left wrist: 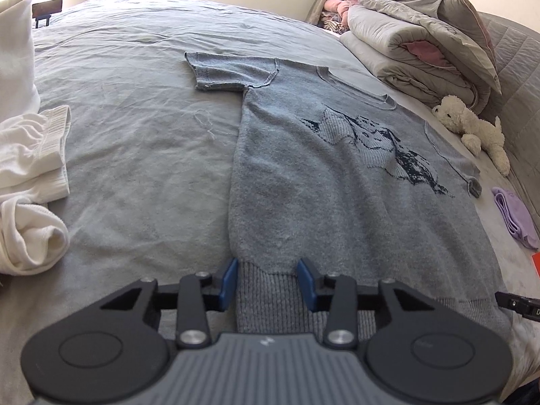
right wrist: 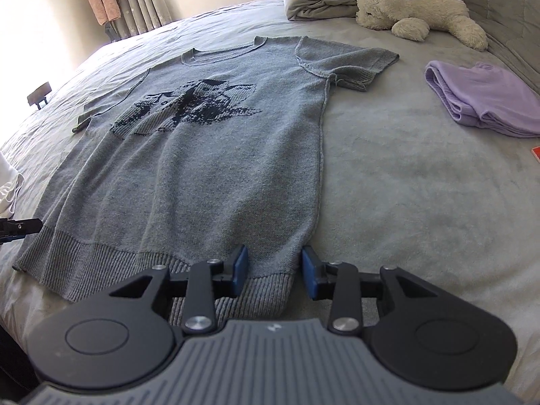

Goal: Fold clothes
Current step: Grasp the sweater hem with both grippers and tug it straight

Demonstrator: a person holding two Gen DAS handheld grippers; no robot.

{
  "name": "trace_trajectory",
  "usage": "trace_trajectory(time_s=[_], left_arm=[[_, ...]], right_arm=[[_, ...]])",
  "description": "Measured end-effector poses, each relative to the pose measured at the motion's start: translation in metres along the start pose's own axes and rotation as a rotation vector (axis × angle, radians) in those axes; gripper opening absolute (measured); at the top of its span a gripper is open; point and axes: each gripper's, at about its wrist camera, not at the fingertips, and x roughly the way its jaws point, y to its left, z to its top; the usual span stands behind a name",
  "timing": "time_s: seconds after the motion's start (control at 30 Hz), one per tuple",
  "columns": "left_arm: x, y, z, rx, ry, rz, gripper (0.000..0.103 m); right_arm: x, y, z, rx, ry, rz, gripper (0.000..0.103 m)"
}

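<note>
Both claws, L [left wrist: 268, 281] & R [right wrist: 275, 271], open over sweater [right wrist: 202, 155] hem corners.

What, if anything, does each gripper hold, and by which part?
Nothing is clamped yet. The left gripper and the right gripper are both open, each straddling a bottom corner of the grey knitted top's ribbed hem.

Sweater [left wrist: 303, 175] hem was partly hidden behind left gripper [left wrist: 266, 281] body in the left wrist view. An orange item [right wrist: 536, 152] was cut off at the frame's right edge, unidentifiable. White garments [left wrist: 30, 182] were cropped at the left edge.
</note>
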Motion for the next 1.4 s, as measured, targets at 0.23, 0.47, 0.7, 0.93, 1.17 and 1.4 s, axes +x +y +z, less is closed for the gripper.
trace_trajectory(time_s=[0.23, 0.47, 0.7, 0.93, 1.17, 1.4], left_arm=[[0.001, -0.006, 0.001, 0.021, -0.002, -0.005, 0.009], [-0.021, -0.004, 0.009, 0.018, -0.089, -0.019, 0.007], [-0.036, 0.007, 0.009, -0.029, -0.124, -0.048, 0.007], [-0.032, 0.014, 0.007, -0.057, -0.099, -0.028, 0.007], [-0.037, 0.023, 0.005, -0.094, -0.098, -0.064, 0.007], [-0.028, 0.028, 0.001, -0.117, -0.033, -0.098, 0.027]], right_arm=[[-0.002, 0.013, 0.0, -0.032, -0.045, -0.042, 0.033], [-0.015, 0.013, 0.005, -0.005, -0.121, -0.071, 0.007], [-0.043, -0.01, 0.01, 0.125, -0.214, -0.05, 0.005], [-0.028, -0.017, 0.009, 0.173, -0.119, -0.028, 0.006], [-0.034, -0.027, 0.006, 0.249, -0.101, 0.077, 0.016], [-0.031, -0.032, -0.003, 0.231, -0.028, 0.167, 0.051]])
